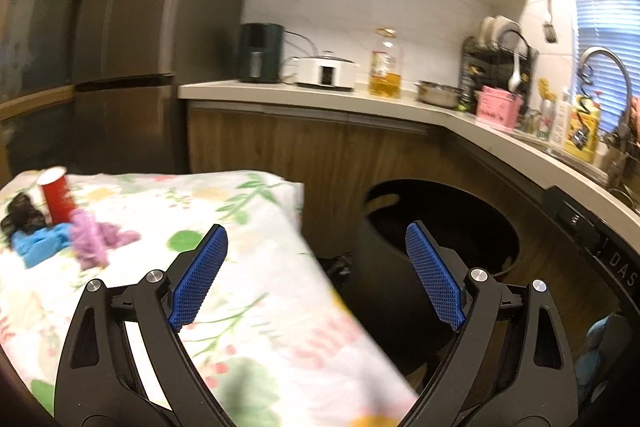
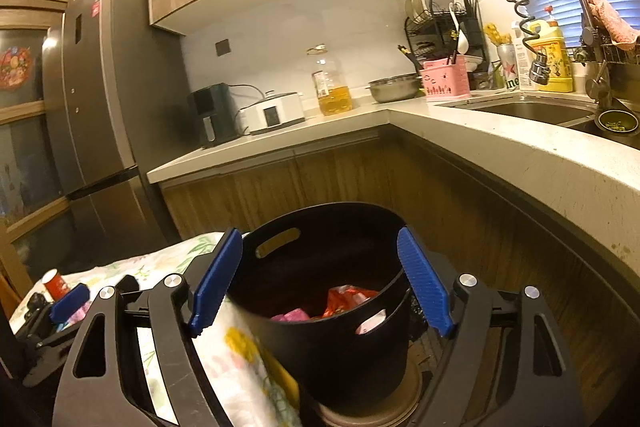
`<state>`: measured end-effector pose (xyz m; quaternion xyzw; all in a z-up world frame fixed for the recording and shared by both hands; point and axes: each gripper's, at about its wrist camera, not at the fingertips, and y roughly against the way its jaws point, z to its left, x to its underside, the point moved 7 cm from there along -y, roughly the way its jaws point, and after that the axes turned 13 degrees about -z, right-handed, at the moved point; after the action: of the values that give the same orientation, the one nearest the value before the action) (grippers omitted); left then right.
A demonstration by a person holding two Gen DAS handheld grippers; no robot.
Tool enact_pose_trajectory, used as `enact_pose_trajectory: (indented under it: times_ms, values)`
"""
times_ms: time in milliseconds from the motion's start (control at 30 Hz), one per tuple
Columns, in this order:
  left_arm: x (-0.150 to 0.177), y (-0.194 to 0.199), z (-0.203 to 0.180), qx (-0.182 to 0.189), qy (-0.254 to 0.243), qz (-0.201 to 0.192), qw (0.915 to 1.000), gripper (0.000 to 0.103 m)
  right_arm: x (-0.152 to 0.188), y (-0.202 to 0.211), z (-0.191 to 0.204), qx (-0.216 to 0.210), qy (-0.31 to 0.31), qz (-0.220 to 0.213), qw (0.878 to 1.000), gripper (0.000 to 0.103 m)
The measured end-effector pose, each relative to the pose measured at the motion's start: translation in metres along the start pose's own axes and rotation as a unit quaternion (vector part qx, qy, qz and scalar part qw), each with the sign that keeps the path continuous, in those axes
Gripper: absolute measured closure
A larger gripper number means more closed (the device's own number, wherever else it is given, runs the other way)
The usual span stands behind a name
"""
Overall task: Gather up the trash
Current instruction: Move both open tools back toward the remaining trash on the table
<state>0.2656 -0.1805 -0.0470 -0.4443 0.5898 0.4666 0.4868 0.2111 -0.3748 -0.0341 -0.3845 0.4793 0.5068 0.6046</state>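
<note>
A black round bin (image 2: 340, 307) stands on the floor beside a table with a floral cloth (image 1: 240, 287); it also shows in the left wrist view (image 1: 440, 227). Red and pink wrappers (image 2: 344, 301) lie inside it. On the cloth at the far left stand a red cup (image 1: 58, 195), a black crumpled piece (image 1: 22, 215), a blue crumpled piece (image 1: 40, 243) and a purple crumpled piece (image 1: 94, 237). My left gripper (image 1: 316, 275) is open and empty over the table's edge. My right gripper (image 2: 320, 283) is open and empty above the bin. The left gripper shows in the right wrist view (image 2: 70, 299), near the red cup (image 2: 56, 285).
An L-shaped counter (image 2: 460, 131) wraps behind and to the right of the bin, with a sink (image 2: 532, 109), tap, dish rack (image 2: 444, 27), oil bottle (image 2: 332, 87), steel bowl and appliances. A tall fridge (image 2: 104, 107) stands at the left. Wooden cabinet fronts sit close behind the bin.
</note>
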Motion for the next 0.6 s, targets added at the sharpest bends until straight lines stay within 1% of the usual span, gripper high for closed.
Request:
enact_pose_trajectory:
  times_ms: [133,267,467,600]
  values:
    - [-0.001,0.014,0.030,-0.032,0.013,-0.004,0.9994,0.014,0.006,0.005,0.017,-0.014,-0.002,0.002,1.000,0.025]
    - [0.002,0.027,0.065,-0.070,0.018,-0.005,0.9974,0.014,0.017,0.006,0.043,-0.038,0.000,0.011,0.999,0.025]
    - [0.004,0.048,0.121,-0.126,0.025,-0.009,0.9917,0.014,0.037,0.003,0.097,-0.088,0.006,0.030,0.996,0.025]
    - [0.005,0.061,0.161,-0.166,0.032,-0.012,0.9855,0.014,0.058,0.002,0.142,-0.131,0.008,0.050,0.990,0.025]
